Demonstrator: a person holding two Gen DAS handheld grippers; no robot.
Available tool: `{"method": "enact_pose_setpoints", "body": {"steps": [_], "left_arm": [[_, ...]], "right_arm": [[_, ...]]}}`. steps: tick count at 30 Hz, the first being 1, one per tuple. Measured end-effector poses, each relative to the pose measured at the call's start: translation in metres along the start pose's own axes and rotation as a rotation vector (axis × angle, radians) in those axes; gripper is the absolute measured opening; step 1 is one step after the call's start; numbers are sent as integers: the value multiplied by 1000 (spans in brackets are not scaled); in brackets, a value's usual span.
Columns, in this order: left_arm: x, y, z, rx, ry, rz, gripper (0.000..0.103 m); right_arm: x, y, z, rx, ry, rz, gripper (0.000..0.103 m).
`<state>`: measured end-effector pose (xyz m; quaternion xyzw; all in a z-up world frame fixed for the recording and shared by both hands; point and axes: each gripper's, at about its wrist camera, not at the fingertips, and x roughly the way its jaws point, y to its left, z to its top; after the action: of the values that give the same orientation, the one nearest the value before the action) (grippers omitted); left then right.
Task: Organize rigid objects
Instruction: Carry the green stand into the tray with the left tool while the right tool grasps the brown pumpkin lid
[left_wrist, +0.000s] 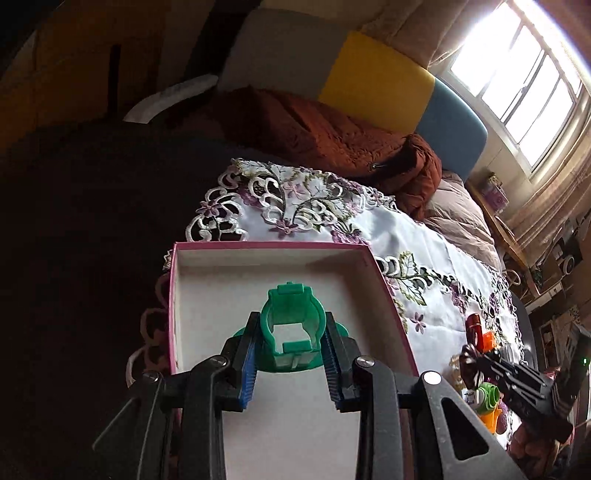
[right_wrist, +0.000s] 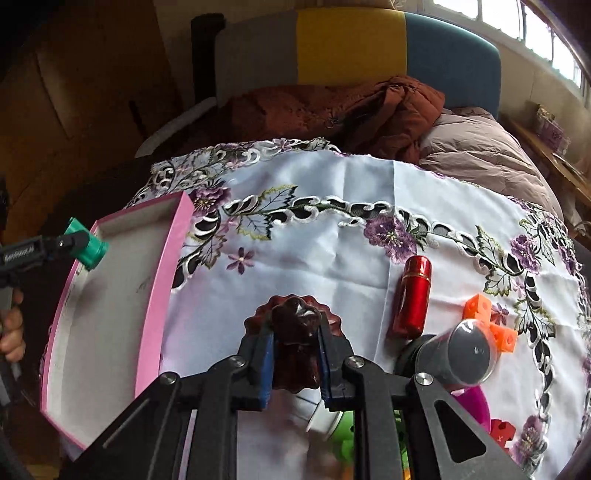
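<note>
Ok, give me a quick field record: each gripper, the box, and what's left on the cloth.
left gripper: shut on green plastic ring piece, over the box
right gripper: shut on dark brown fluted piece, above the cloth
pink box: open, nothing lying inside
embroidered tablecloth: red metallic capsule, orange cubes, grey cylinder

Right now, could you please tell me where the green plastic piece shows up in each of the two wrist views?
Left wrist view: the green plastic piece sits at lower centre, held in the left gripper above the pink-edged box.
Right wrist view: it shows at the far left edge, over that box's near end.
Shared landmark: the pink-edged box, lying on the embroidered tablecloth.
</note>
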<state>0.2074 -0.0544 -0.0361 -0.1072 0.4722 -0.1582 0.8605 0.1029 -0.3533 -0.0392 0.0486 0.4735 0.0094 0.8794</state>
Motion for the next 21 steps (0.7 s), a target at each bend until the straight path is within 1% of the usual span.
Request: {"method": "enact_pose_setpoints", "body": {"steps": [2, 5, 7, 8, 11, 13, 14, 16, 18, 20, 21], "left_arm": [[2, 4, 3, -7, -3, 8, 30], [9, 5, 9, 10, 2, 53, 30], [13, 5, 12, 25, 0, 131, 30], [15, 5, 13, 28, -3, 158, 30], [19, 8, 14, 31, 17, 218, 38], [14, 10, 12, 16, 10, 223, 39], [9, 9, 10, 16, 5, 225, 41], [-2, 5, 4, 26, -9, 215, 42], [-18, 0, -6, 32, -38, 221, 42], [-32, -6, -18, 38, -62, 203, 42], [-38, -8, -25, 43, -71, 208, 42]], "right_arm": [[1, 3, -8, -14, 2, 1, 20], [2, 4, -11, -21, -11, 4, 20], [2, 2, -11, -17, -18, 6, 20], [2, 1, -11, -16, -24, 8, 20], [2, 0, -12, -21, -36, 14, 20], [2, 0, -13, -23, -42, 19, 20], [2, -1, -13, -21, -44, 23, 20], [1, -3, -12, -9, -47, 33, 20], [1, -8, -10, 18, -48, 53, 20], [0, -11, -10, 37, -49, 62, 20], [0, -12, -9, 40, -49, 62, 20]]}}
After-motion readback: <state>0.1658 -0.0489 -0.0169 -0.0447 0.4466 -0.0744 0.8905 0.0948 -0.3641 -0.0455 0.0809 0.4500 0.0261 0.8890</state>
